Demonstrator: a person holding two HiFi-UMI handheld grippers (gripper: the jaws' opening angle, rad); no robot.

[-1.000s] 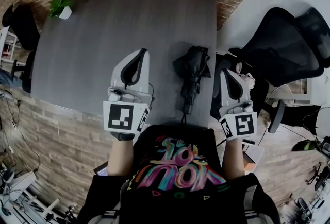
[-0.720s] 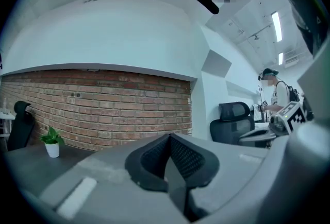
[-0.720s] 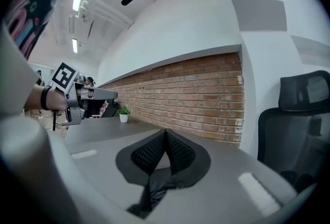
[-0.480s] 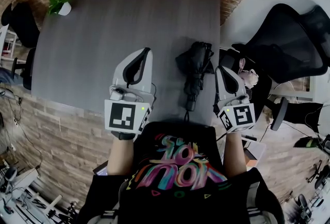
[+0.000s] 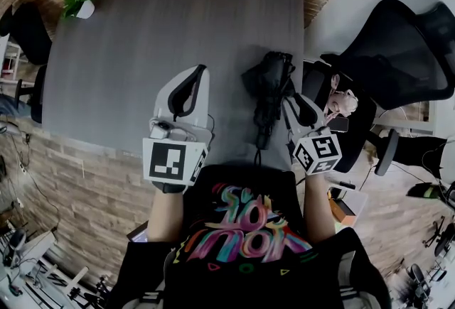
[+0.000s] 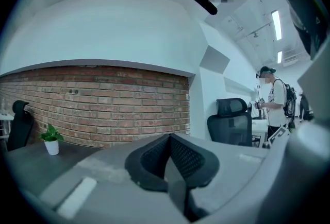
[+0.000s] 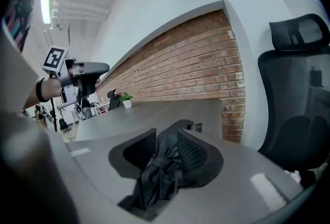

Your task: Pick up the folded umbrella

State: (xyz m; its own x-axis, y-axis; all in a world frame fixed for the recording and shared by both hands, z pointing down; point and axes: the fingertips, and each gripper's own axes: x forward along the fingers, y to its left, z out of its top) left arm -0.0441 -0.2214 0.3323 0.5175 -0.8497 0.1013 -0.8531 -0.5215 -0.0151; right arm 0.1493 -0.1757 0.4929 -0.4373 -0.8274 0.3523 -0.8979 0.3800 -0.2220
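While we hold both tools over the dark grey wooden table (image 5: pixel 128 38), a small green potted plant (image 5: pixel 82 6) sits at its far left corner. The left gripper (image 5: pixel 193 77) hovers above bare tabletop, jaws pressed together with nothing between them. The black folded umbrella (image 5: pixel 270 80) lies near the table's right edge, narrow end toward us. The right gripper (image 5: pixel 290 103) sits at the umbrella's right side, jaws opening with crumpled fabric between them. A black mesh office chair (image 5: pixel 398 52) stands beyond the edge.
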